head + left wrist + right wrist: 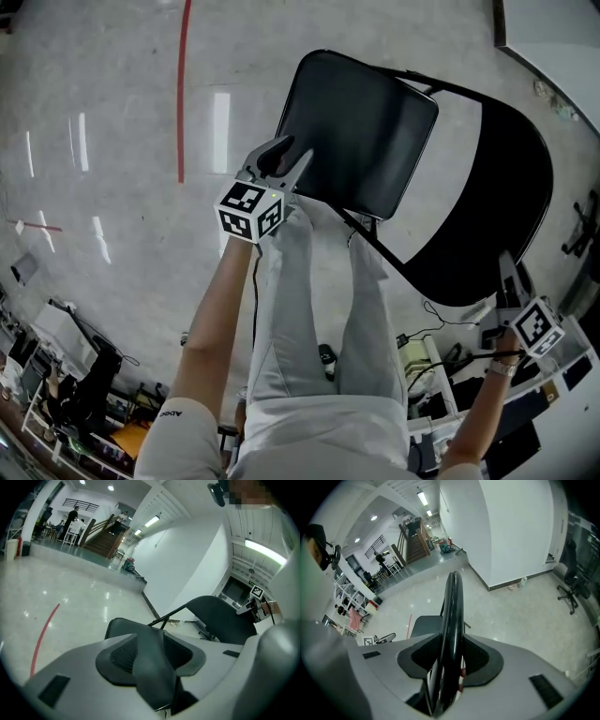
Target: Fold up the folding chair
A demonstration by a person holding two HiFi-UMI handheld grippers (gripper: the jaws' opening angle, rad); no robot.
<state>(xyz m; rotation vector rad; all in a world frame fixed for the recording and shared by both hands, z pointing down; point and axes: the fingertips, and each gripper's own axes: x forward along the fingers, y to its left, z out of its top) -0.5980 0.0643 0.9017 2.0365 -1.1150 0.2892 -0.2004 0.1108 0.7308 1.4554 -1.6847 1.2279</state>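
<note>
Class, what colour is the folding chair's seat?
Black; the seat shows best in the head view.

Glossy black chair backrest, smooth padded seat, polished floor

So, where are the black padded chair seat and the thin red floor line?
Black padded chair seat (361,131): head view, middle of the cushion.
Thin red floor line (183,94): head view, midway along it.

**Folding chair on the floor before the person**

The chair's seat lies left of its backrest. The left tool sits at the seat's near left corner. The right tool has the backrest's near rim between its jaws. A floor line runs left of the chair, apart from it.
</note>
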